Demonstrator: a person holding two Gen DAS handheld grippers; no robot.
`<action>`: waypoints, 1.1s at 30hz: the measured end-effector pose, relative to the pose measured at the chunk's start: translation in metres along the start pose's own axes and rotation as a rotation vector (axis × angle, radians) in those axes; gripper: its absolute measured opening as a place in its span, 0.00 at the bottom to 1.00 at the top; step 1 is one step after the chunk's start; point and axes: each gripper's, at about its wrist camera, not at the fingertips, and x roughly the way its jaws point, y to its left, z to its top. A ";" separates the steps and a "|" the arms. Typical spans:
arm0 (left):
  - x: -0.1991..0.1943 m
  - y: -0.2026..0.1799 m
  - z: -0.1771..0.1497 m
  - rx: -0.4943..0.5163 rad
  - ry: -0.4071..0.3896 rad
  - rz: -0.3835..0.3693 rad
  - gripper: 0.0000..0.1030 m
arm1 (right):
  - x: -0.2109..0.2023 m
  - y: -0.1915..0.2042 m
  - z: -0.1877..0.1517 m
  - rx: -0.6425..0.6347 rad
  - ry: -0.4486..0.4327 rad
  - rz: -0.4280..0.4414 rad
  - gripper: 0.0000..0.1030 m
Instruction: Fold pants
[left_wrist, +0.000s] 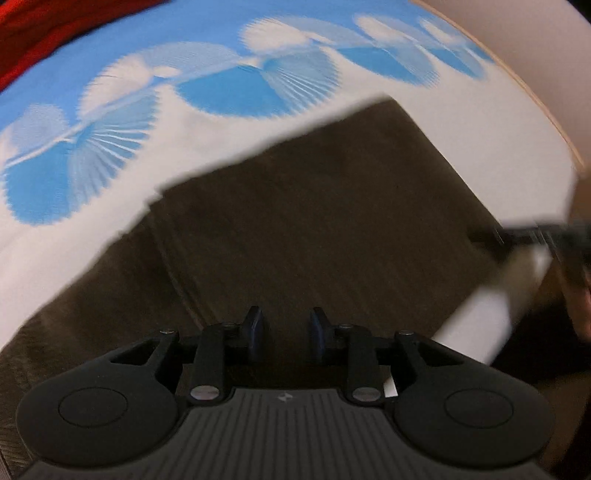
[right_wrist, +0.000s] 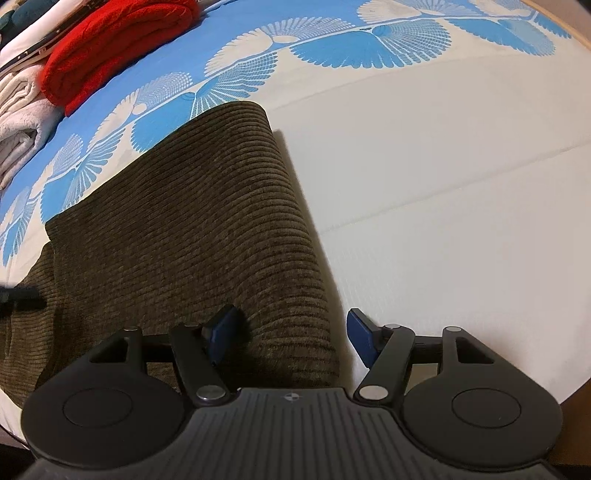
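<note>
The brown corduroy pants lie folded on a white and blue patterned bed sheet; they also show in the blurred left wrist view. My right gripper is open, its jaws wide on either side of the pants' near right edge, with nothing pinched. My left gripper is open and empty just above the pants' near part. The other gripper shows blurred at the right edge of the left wrist view and at the left edge of the right wrist view.
A folded red blanket and pale grey folded cloth sit at the far left of the bed. The bed's wooden edge runs along the far right. White sheet lies right of the pants.
</note>
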 end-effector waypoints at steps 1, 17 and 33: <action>0.002 -0.005 -0.007 0.036 0.021 -0.019 0.30 | -0.001 0.000 0.000 0.005 0.000 0.001 0.65; -0.023 -0.010 -0.020 -0.028 -0.091 0.087 0.49 | -0.003 -0.005 -0.006 0.071 0.010 0.020 0.52; -0.073 -0.016 0.034 -0.236 -0.364 -0.306 0.82 | -0.098 0.140 -0.065 -0.812 -0.511 0.182 0.20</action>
